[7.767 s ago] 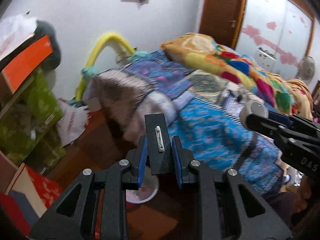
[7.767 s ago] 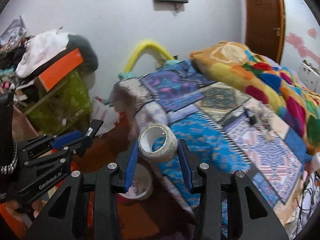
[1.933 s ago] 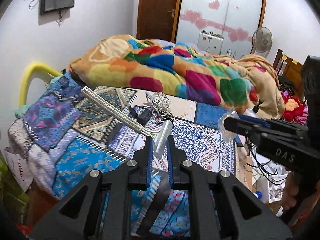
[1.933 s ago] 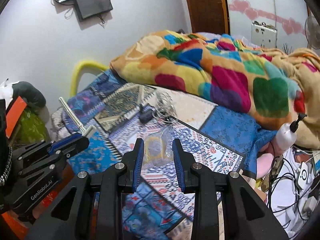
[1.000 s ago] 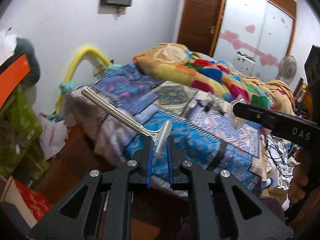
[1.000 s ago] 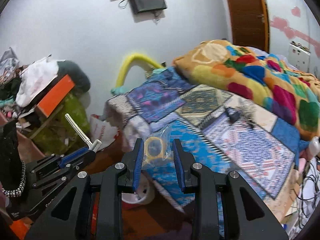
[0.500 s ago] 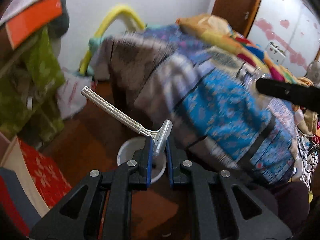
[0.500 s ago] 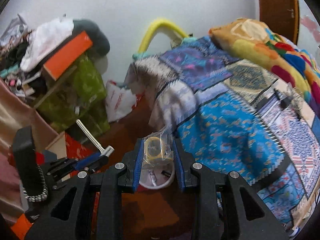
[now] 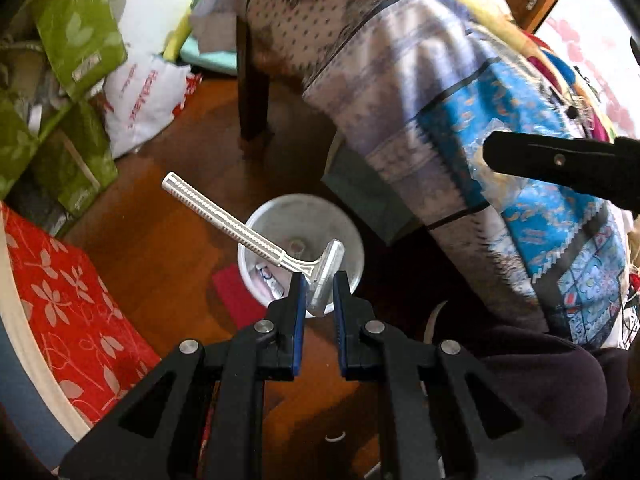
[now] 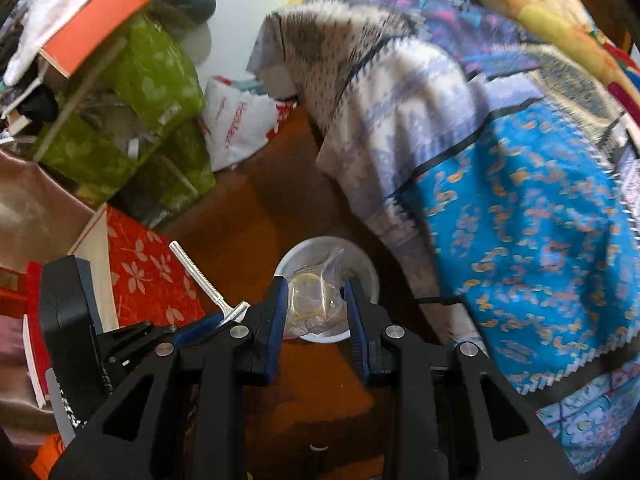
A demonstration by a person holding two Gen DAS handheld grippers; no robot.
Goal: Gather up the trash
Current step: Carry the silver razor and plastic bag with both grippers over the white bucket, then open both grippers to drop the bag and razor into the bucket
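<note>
My left gripper (image 9: 319, 294) is shut on the head of a silver disposable razor (image 9: 256, 238), its handle pointing up-left, held above a white trash bucket (image 9: 344, 236) on the wooden floor. My right gripper (image 10: 316, 300) is shut on a clear plastic bag with a yellow tape roll inside (image 10: 316, 292), held right over the same bucket (image 10: 366, 270). The left gripper and razor (image 10: 200, 276) show at lower left in the right wrist view. The right gripper's finger (image 9: 560, 164) shows at the right in the left wrist view.
The bed with patterned blue covers (image 10: 520, 200) overhangs the bucket at right; a dark bed leg (image 9: 252, 92) stands behind. Green bags (image 10: 132, 92), a white plastic bag (image 10: 236, 120) and a red floral box (image 10: 148, 280) crowd the left. A red scrap (image 9: 232, 292) lies beside the bucket.
Both grippers have swung from the bed down toward the floor. The bucket now sits directly under the razor and the bag. Both grips are unchanged.
</note>
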